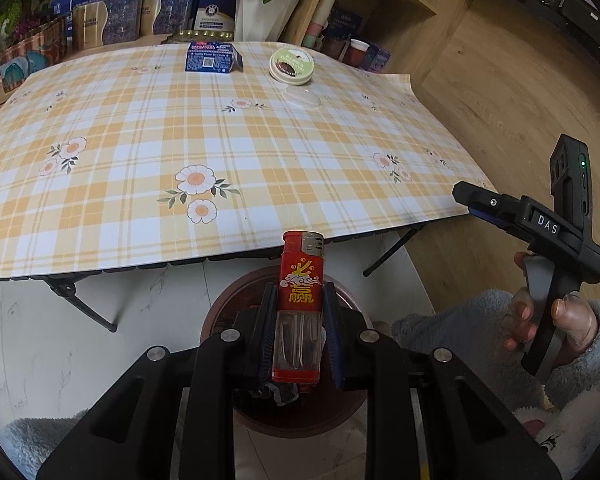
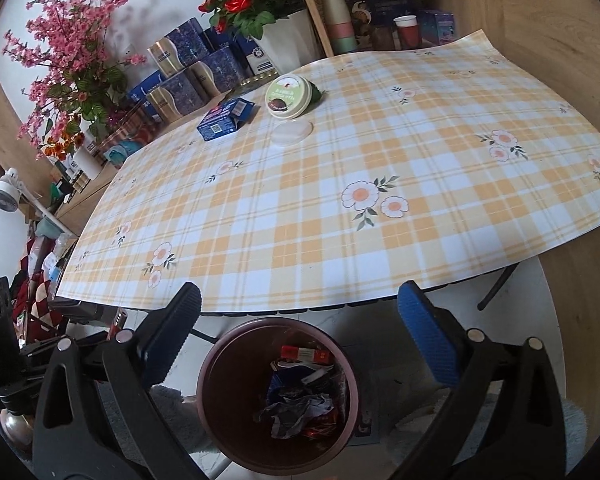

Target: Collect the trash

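My left gripper (image 1: 298,314) is shut on a red lighter (image 1: 300,304) and holds it upright above the brown trash bin (image 1: 228,308), which stands on the floor in front of the table. In the right wrist view the bin (image 2: 208,376) holds several crumpled wrappers (image 2: 300,396). My right gripper (image 2: 300,332) is open and empty above the bin; it also shows in the left wrist view (image 1: 480,202) at the right. On the far side of the table lie a blue box (image 1: 212,57), a green-lidded round tub (image 1: 292,66) and a clear lid (image 1: 301,97).
The table carries a yellow plaid cloth (image 2: 340,200) whose front edge overhangs the bin. Boxes and flower pots (image 2: 284,40) stand behind it, with a wooden shelf (image 1: 364,4) at the back right. The floor is white marble.
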{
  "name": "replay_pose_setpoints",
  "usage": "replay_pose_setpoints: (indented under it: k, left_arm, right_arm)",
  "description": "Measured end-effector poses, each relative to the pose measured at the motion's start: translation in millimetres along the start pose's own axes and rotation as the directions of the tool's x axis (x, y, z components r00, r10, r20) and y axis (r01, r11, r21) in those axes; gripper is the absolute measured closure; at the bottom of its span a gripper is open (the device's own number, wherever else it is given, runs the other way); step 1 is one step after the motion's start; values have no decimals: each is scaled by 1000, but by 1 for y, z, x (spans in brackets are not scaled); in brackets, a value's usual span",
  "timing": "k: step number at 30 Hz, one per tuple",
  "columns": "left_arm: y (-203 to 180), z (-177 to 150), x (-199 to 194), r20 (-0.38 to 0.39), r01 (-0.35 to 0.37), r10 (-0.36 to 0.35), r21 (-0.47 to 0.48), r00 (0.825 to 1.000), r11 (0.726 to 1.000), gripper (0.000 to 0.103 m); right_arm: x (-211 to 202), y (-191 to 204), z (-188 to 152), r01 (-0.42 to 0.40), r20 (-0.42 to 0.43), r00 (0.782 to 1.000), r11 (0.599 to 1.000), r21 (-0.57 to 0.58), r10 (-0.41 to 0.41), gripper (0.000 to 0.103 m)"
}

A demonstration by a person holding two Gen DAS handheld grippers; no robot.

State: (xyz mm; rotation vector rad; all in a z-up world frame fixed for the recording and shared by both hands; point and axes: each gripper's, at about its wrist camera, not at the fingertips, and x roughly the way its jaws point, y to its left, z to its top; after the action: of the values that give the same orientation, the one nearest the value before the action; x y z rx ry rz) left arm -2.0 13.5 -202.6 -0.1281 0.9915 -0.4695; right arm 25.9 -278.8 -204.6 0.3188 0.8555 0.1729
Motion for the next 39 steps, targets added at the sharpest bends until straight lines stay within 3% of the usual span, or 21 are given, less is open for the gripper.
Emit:
replay_pose_setpoints:
  k: [7,11,14,21,29,33,39]
  left_arm:
    - [2,2,7,-18,15,-15,-20,1000,1000,78]
    - [-1,4,2,32,-21,21,2,999,1000,30]
    - [2,8,-6,81,-61,61,-6,995,998,19]
    - [13,18,-28,165,-160,164,-40,973,986,9]
    - [25,25,-58,258,-230,245,-88,935,969,7]
    - [27,28,-68,289,-250,269,-102,919,963,6]
    - [22,32,-77,302,-258,277,-101,912,961,6]
  right_arm:
    - [1,-2,1,1,1,1000,1000,4,-1,6]
    - [-1,1,2,12,11,1000,999,-34,-11,6]
    - [-2,4,3,24,19,1000,998,-57,-23,6]
    - [-7,6,11,56,46,998,996,-64,-54,6]
    - [-12,4,21,1,47,999,998,-65,2,6]
    - [-12,14,21,23,28,999,991,-129,-19,6]
    - [-23,25,15,19,66,998,984,-177,-7,6]
